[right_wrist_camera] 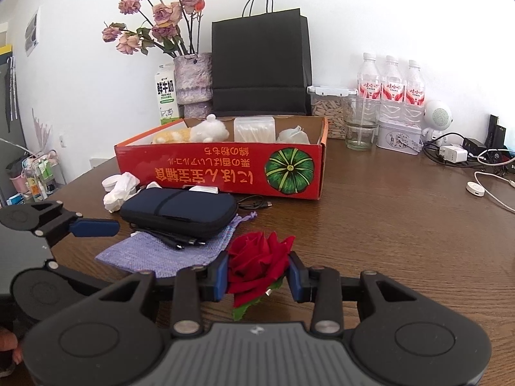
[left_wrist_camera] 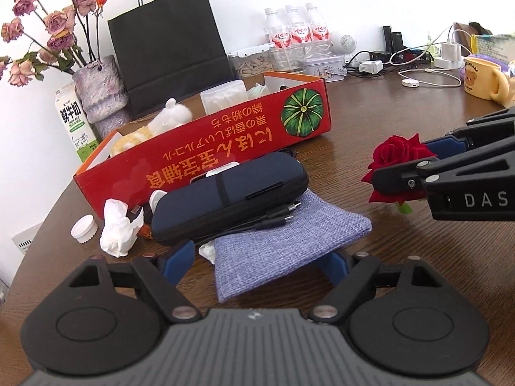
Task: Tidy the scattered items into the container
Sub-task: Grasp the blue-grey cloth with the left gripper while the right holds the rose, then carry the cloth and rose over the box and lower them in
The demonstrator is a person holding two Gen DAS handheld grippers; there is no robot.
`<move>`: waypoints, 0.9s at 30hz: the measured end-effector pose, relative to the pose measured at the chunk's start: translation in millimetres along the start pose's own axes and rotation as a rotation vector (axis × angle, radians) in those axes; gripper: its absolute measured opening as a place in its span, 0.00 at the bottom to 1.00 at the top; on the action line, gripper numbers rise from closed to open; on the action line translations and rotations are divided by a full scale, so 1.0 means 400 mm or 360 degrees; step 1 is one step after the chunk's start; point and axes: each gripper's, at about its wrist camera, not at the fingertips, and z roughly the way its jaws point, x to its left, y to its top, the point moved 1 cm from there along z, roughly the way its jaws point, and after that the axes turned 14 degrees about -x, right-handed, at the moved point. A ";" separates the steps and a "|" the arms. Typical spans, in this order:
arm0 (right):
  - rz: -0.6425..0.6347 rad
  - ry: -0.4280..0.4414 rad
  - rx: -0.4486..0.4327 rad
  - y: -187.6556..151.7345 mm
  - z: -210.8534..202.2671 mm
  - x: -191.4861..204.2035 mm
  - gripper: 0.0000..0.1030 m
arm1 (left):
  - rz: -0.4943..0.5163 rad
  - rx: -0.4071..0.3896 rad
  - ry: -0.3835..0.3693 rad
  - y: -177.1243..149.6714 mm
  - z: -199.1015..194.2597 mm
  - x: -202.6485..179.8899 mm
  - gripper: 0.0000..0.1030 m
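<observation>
A red cardboard box (left_wrist_camera: 225,148) (right_wrist_camera: 225,167) holds plush toys, a cotton swab case and a mask. In front of it lie a navy zip case (left_wrist_camera: 228,193) (right_wrist_camera: 180,209), a blue-grey fabric pouch (left_wrist_camera: 283,244) (right_wrist_camera: 154,251), black cables (left_wrist_camera: 273,215), crumpled tissue (left_wrist_camera: 119,225) (right_wrist_camera: 119,189) and a white cap (left_wrist_camera: 84,228). My right gripper (right_wrist_camera: 259,276) (left_wrist_camera: 402,167) has its blue pads on both sides of a red rose (right_wrist_camera: 257,263) (left_wrist_camera: 396,160). My left gripper (left_wrist_camera: 257,260) (right_wrist_camera: 96,228) is open, its pads astride the pouch's near end.
A black paper bag (right_wrist_camera: 260,64), a vase of dried roses (right_wrist_camera: 193,77), a milk carton (right_wrist_camera: 166,96), water bottles (right_wrist_camera: 389,87), a glass (right_wrist_camera: 360,128), a tin, chargers, cables and a yellow mug (left_wrist_camera: 482,78) stand along the wooden table's (right_wrist_camera: 386,241) back and right.
</observation>
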 end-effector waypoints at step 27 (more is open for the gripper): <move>0.0047 -0.0018 0.0005 -0.015 -0.007 -0.015 0.35 | 0.0131 -0.0148 -0.0016 0.023 -0.027 -0.026 0.03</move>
